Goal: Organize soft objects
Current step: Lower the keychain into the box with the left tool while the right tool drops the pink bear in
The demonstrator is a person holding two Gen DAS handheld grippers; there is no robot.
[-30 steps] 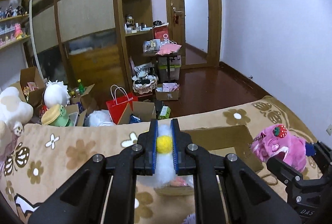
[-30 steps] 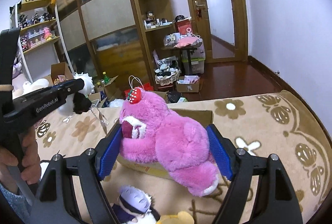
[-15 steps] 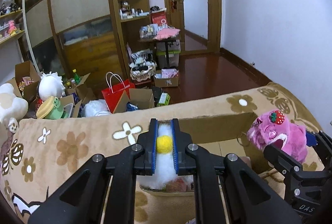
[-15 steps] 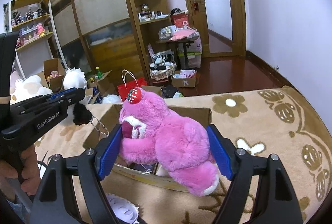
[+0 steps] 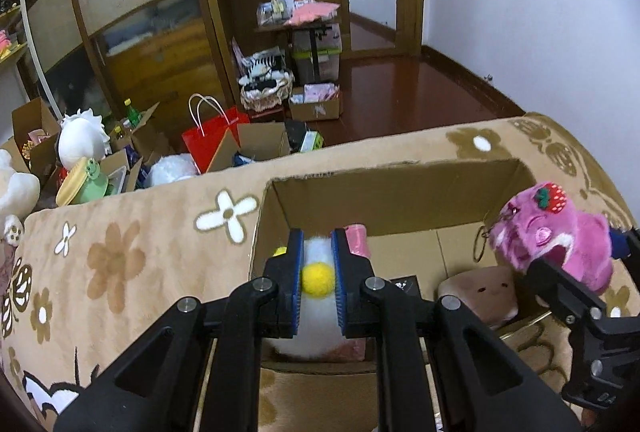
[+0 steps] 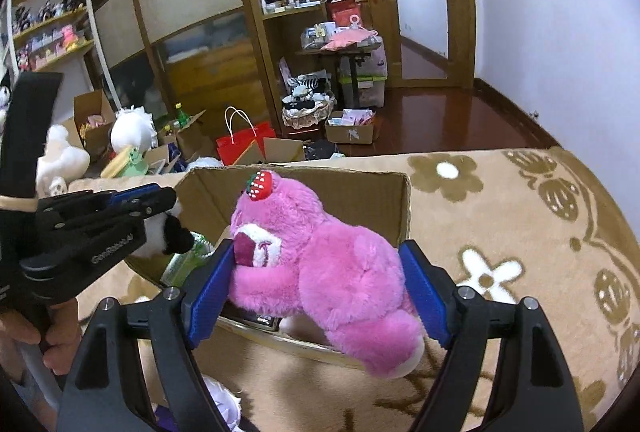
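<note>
Plush toys are what we are sorting, and we are carrying one in each claw over the cardboard box. Our left gripper is clenched tight on a small white plush with a yellow ball, poised over the box's near left corner. Our right gripper is grasping the pink bear across its body with jaws spread wide, holding it above the box's near edge.

Inside the box a brown plush and some pink item are already lying on the floor. The box is sitting on the flowered blanket.

To do this well, we are judging that each toy needs to be fully past the cardboard rim before release, the bear especially, since its feet are hanging outside the near edge. We are keeping the claws apart so neither knocks the other.
</note>
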